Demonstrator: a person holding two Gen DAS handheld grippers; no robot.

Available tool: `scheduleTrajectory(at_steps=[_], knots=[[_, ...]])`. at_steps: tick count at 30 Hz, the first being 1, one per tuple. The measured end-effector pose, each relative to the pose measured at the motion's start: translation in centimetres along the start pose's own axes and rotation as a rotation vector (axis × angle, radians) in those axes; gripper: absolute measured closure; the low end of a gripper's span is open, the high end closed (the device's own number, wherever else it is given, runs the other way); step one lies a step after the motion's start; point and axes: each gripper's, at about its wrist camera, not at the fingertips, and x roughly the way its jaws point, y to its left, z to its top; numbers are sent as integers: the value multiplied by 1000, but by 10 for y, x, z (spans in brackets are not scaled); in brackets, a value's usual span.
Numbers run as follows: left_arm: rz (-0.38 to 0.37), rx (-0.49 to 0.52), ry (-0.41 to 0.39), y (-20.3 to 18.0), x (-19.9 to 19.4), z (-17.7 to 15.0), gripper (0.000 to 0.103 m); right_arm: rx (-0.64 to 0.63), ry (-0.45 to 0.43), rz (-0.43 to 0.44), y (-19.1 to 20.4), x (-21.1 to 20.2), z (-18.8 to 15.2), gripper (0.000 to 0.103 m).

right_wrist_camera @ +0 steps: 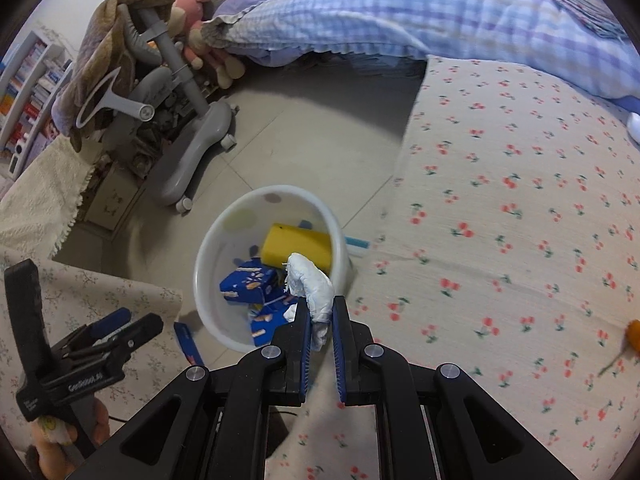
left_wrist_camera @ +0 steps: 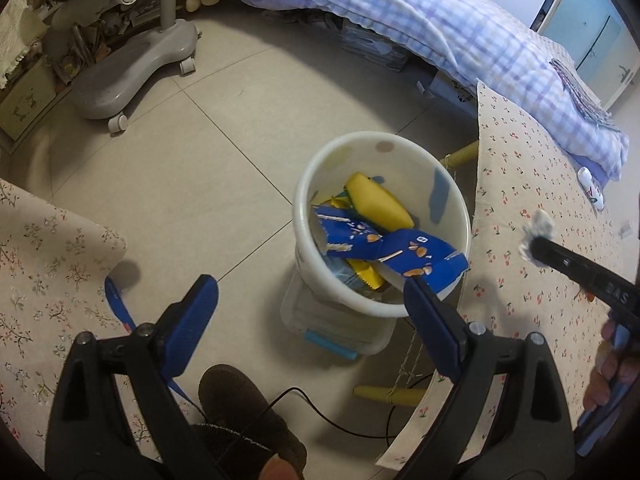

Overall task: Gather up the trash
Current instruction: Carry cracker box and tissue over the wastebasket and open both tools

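Note:
A white bin [left_wrist_camera: 316, 184] stands on the floor between two cloth-covered tables; it also shows in the right wrist view [right_wrist_camera: 208, 264]. In it lie blue snack wrappers [left_wrist_camera: 400, 252] and a yellow sponge [left_wrist_camera: 376, 204]. My left gripper [left_wrist_camera: 308, 292] is open and empty, above the bin's near rim. My right gripper [right_wrist_camera: 321, 308] is shut on a crumpled white tissue [right_wrist_camera: 312, 280] and holds it over the bin's right rim. From the left wrist view the right gripper [left_wrist_camera: 536, 246] is at the right with the tissue [left_wrist_camera: 540, 226] at its tip.
A cherry-print table [right_wrist_camera: 520, 220] fills the right. A floral-cloth table [left_wrist_camera: 48, 260] is at the left, with a blue strip [left_wrist_camera: 118, 300] at its edge. A grey wheeled chair base [left_wrist_camera: 132, 76] and a bed with a checked quilt [left_wrist_camera: 440, 28] lie beyond. A cable [left_wrist_camera: 340, 424] runs on the floor.

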Motion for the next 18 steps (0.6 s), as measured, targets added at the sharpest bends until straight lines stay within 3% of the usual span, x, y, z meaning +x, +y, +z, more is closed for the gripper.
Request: scheduleTrajectory(at_steps=[8, 9, 11, 12, 18], knots=[[12, 20, -6, 6, -2, -4, 9, -15, -18, 40, 19, 23, 6, 89], [14, 22, -4, 7, -2, -5, 9, -24, -23, 53, 21, 24, 8, 83], [16, 25, -3, 9, -2, -6, 9, -36, -21, 64, 27, 25, 9, 52], [18, 25, -2, 10, -2, -6, 9, -32, -27, 64, 29, 25, 10, 28], [21, 29, -4, 10, -2, -7, 6, -41, -54, 48, 28, 16, 8, 26]])
